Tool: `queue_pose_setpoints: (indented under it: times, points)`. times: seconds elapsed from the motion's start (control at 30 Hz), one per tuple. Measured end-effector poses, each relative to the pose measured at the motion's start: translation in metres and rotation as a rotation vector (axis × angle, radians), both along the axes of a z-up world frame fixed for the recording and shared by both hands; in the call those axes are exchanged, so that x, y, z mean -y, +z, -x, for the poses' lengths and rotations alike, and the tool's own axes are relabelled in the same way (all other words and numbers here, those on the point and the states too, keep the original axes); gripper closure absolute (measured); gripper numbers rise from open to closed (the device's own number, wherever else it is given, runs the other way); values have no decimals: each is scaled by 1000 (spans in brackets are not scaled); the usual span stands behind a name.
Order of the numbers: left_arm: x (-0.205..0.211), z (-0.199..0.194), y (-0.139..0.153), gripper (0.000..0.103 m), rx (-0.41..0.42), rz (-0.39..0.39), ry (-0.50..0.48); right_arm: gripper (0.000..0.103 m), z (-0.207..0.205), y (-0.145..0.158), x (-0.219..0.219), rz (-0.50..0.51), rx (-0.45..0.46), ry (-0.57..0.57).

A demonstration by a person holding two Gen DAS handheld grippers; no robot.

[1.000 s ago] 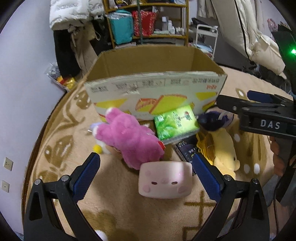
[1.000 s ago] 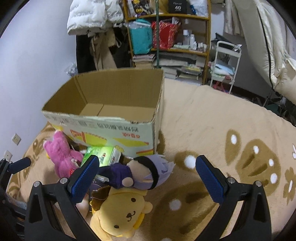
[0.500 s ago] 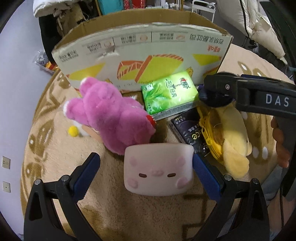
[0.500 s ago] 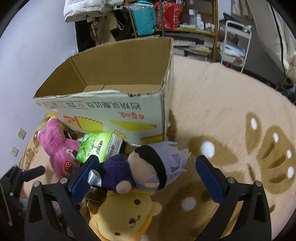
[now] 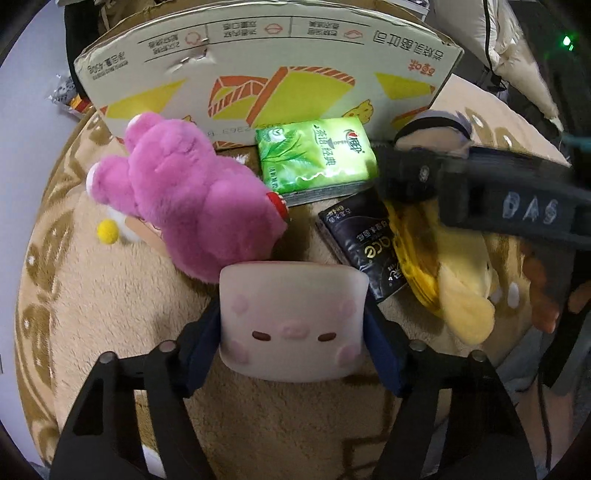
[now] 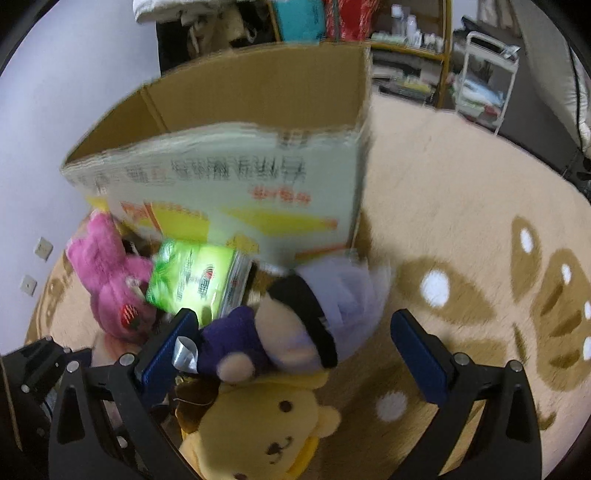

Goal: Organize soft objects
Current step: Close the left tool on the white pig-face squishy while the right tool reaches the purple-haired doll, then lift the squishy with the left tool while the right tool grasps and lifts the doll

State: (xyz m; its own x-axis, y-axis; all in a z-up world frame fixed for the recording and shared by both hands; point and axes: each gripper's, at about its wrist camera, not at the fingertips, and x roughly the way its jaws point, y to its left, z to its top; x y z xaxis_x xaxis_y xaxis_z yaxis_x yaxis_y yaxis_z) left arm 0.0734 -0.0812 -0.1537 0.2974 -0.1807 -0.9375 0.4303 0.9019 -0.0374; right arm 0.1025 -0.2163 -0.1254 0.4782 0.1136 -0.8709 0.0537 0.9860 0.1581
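Note:
My left gripper (image 5: 293, 336) has its blue pads against both sides of a pale pink squishy pig block (image 5: 291, 321) on the rug. Behind it lie a pink plush bear (image 5: 188, 206), a green tissue pack (image 5: 314, 158) and a black pack (image 5: 364, 247). My right gripper (image 6: 291, 354) is open around a purple-clad doll with lilac hair (image 6: 295, 328), which lies over a yellow plush dog (image 6: 262, 432). The open cardboard box (image 6: 236, 162) stands just behind the pile.
The beige rug with brown paw prints (image 6: 480, 258) spreads to the right. A shelf (image 6: 369, 22) and a white cart (image 6: 484, 70) stand at the back. The right gripper's body (image 5: 498, 199) crosses the left wrist view above the yellow dog (image 5: 458, 280).
Both grippers have moved forward and down to the pile. The left jaws have closed in on the pig block. The right jaws now straddle the doll.

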Motion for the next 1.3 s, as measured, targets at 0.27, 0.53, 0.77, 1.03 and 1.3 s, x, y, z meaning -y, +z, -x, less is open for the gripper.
queue_pose_setpoints:
  times: [0.27, 0.53, 0.77, 1.03, 1.3]
  points:
    - [-6, 0, 2, 49, 24, -1, 3, 11, 6, 5, -1, -7, 32, 33]
    - [-21, 7, 17, 50, 77, -11, 8, 12, 27, 21, -2, -30, 70, -4]
    - [-28, 15, 30, 50, 109, 7, 24, 22, 43, 39, 0, -24, 132, -40]
    - [-22, 27, 55, 50, 189, -8, 51, 37, 32, 22, 18, -78, 34, -65]
    - [-44, 24, 71, 50, 240, 15, 148, 15, 24, 10, 36, -245, 7, -154]
